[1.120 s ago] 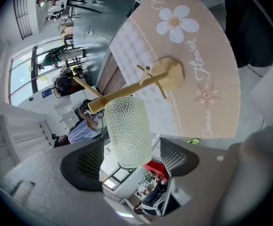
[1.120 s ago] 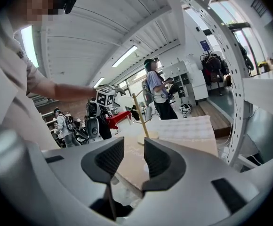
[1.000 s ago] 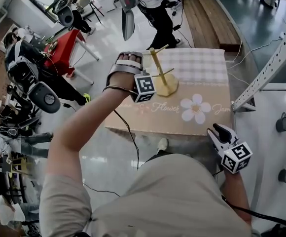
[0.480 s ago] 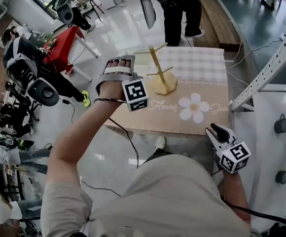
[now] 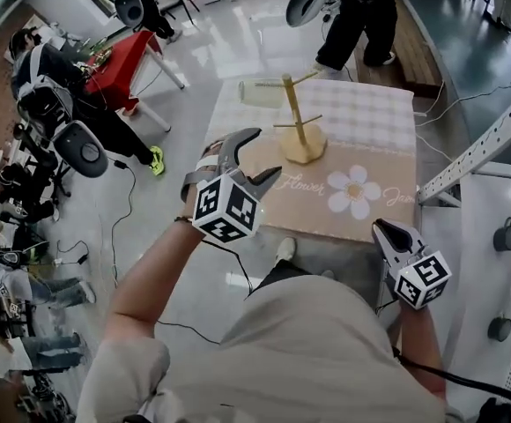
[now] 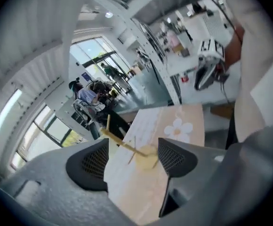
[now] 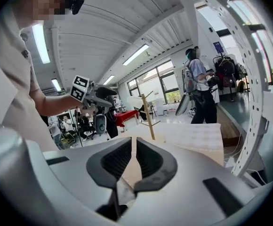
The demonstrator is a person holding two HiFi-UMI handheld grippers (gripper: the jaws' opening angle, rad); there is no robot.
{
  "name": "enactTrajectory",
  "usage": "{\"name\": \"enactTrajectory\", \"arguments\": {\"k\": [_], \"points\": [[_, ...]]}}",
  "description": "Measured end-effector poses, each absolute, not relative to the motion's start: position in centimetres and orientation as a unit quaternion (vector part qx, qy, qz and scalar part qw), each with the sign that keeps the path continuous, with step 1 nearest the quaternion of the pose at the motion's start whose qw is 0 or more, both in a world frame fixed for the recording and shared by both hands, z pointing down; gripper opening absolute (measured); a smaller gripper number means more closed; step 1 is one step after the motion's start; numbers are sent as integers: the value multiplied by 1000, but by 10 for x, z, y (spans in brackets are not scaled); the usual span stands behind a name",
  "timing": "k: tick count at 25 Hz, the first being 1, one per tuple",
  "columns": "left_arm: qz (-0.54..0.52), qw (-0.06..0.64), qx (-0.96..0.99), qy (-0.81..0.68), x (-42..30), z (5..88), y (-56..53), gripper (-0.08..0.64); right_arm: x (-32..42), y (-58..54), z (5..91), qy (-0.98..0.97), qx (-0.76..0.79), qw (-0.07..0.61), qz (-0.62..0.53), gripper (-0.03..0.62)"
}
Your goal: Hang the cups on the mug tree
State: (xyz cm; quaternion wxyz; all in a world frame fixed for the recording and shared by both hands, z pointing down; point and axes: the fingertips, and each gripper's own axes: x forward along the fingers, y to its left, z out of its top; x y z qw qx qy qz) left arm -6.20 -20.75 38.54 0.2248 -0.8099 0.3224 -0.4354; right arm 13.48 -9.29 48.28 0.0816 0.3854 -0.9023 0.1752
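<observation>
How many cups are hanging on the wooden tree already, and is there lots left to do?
One pale cup already hangs on a top peg of the mug tree. Nothing is in hand. The left gripper is open and empty, short of the tree. The right gripper, whose jaws have just been closing, is all but shut and empty too. No other cup shows on the table, so I cannot tell what is left.
</observation>
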Motion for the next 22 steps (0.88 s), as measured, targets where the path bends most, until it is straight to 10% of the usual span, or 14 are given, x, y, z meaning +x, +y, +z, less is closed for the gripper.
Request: {"name": "enactTrajectory", "arguments": {"k": [10,22], "points": [[-111,-128,-956,240,-7,413,-109,45,111,-91,475,-918,350,100,157,26],[-157,-183,-948,206,22,474,-49,9,88,-74,466,-931,318,96,149,20]]}}
